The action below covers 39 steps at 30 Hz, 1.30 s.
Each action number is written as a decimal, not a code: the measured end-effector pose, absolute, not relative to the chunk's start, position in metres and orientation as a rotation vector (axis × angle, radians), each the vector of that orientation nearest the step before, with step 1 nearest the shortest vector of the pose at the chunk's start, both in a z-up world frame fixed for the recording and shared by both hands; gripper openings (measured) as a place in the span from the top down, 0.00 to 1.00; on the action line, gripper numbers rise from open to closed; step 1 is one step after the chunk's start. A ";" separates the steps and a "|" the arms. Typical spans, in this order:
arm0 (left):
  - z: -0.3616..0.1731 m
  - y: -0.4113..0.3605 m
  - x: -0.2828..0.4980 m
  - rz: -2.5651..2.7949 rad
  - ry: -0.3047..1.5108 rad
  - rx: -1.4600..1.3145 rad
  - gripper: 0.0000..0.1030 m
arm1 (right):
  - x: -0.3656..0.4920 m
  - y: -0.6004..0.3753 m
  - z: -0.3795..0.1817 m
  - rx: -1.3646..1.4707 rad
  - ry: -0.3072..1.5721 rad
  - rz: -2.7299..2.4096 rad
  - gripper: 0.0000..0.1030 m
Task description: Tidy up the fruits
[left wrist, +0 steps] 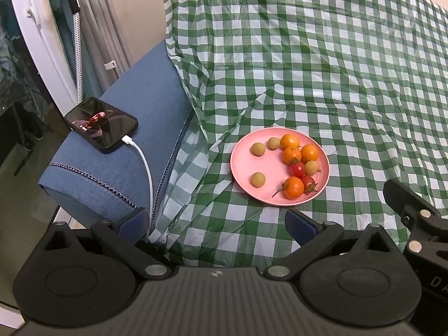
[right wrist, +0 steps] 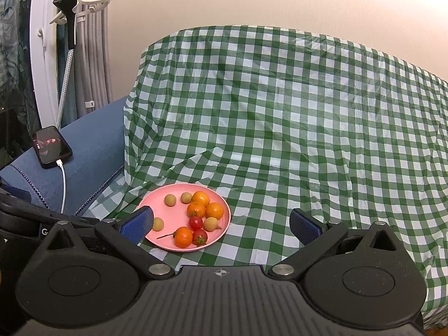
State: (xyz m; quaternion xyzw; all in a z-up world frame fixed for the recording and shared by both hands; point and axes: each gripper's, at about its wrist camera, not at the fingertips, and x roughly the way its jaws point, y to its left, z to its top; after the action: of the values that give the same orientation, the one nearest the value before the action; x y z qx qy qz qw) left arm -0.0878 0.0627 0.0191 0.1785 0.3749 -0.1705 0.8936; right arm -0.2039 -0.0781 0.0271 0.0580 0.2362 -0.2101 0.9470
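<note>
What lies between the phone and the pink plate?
The blue armrest, the white cable and checked cloth lie between phone and plate, per left wrist view.

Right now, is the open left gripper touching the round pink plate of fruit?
Apart. The left wrist view shows green checked cloth between the plate's near rim and the left gripper, whose fingertips stand wide with nothing between them.

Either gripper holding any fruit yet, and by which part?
Nothing held. Left gripper and right gripper are both open and empty; all fruit sits on the pink plate.
</note>
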 end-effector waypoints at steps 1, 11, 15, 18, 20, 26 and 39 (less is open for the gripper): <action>0.019 0.063 -0.087 -0.355 0.779 0.370 0.00 | -0.203 -0.079 0.027 0.118 0.482 -0.427 0.01; 0.015 0.061 -0.084 -0.353 0.789 0.379 0.00 | -0.199 -0.079 0.021 0.120 0.492 -0.426 0.01; 0.014 0.060 -0.083 -0.347 0.795 0.384 0.00 | -0.199 -0.078 0.021 0.120 0.490 -0.427 0.01; 0.014 0.059 -0.083 -0.344 0.793 0.386 0.00 | -0.198 -0.079 0.021 0.121 0.492 -0.427 0.01; 0.014 0.059 -0.083 -0.345 0.794 0.385 0.00 | -0.198 -0.079 0.021 0.121 0.493 -0.426 0.01; 0.014 0.059 -0.083 -0.343 0.794 0.388 0.00 | -0.199 -0.079 0.021 0.121 0.492 -0.426 0.01; 0.014 0.060 -0.083 -0.343 0.794 0.389 0.00 | -0.198 -0.078 0.022 0.121 0.492 -0.426 0.01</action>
State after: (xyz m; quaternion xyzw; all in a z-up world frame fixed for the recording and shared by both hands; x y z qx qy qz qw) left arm -0.0830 0.0603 0.0141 0.1871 0.3823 -0.1652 0.8897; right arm -0.1984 -0.0783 0.0219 0.0596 0.2416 -0.2092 0.9457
